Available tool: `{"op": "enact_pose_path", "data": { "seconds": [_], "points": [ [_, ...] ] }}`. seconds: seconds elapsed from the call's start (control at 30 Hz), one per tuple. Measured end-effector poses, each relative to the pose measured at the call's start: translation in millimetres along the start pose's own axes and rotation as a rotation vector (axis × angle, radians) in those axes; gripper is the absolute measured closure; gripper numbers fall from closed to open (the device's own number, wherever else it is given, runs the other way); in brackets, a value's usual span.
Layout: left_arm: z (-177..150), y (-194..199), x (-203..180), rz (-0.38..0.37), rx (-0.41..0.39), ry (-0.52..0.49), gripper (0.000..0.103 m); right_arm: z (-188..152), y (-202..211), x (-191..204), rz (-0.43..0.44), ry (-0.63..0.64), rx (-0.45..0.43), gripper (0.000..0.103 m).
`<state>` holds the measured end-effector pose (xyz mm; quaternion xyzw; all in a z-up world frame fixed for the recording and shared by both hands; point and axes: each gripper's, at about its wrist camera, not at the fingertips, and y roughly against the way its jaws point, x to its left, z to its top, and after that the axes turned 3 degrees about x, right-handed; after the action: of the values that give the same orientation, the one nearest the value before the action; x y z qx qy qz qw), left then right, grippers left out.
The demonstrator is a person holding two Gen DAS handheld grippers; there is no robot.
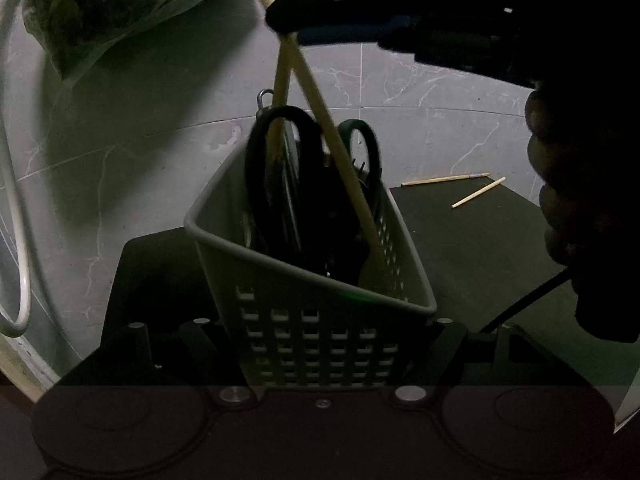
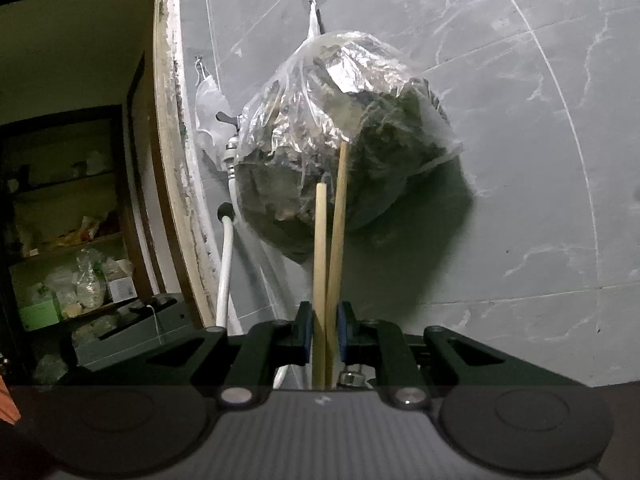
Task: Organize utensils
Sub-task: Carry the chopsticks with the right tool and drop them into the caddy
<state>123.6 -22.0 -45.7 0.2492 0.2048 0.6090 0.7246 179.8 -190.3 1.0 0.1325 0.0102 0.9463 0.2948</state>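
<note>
In the left wrist view a grey perforated basket [image 1: 248,246] stands on a dark counter, gripped at its sides by my left gripper [image 1: 320,338]. Black-handled scissors [image 1: 258,168] and other dark utensils stand inside it. Above the basket my right gripper [image 1: 288,28] is shut on two wooden chopsticks [image 1: 344,168], crossed, with their lower ends inside the basket. The right wrist view shows the same chopsticks [image 2: 320,260] upright between the blue pads of the right gripper [image 2: 325,316]. Two more chopsticks [image 1: 446,179] lie on the counter at the right.
A clear plastic bag [image 2: 340,140] full of dark stuff hangs on the grey tiled wall just behind the chopsticks. A white hose [image 2: 224,272] runs down the wall beside a wooden frame. A person's hand [image 1: 580,200] holds the right gripper. Cluttered shelves [image 2: 80,240] lie at the left.
</note>
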Motion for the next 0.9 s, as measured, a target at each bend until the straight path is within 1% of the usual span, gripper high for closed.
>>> {"op": "enact_pose_path", "data": {
  "seconds": [0.27, 0.53, 0.73, 0.9],
  "points": [
    [0.2, -0.6, 0.3, 0.000, 0.000, 0.000, 0.026, -2.1, 2.6, 4.4, 0.013, 0.034, 0.019, 0.089],
    [0.2, -0.4, 0.3, 0.001, 0.000, -0.001, 0.026, -8.2, -0.1, 9.1, 0.049, 0.061, 0.087, 0.088],
    [0.2, -0.3, 0.5, 0.001, 0.000, -0.001, 0.026, -12.9, -0.1, 8.5, 0.049, 0.060, 0.117, 0.087],
    [0.3, -0.4, 0.5, 0.001, 0.000, 0.000, 0.026, -15.0, 1.1, 5.8, 0.044, 0.049, 0.132, 0.081]
  ]
}}
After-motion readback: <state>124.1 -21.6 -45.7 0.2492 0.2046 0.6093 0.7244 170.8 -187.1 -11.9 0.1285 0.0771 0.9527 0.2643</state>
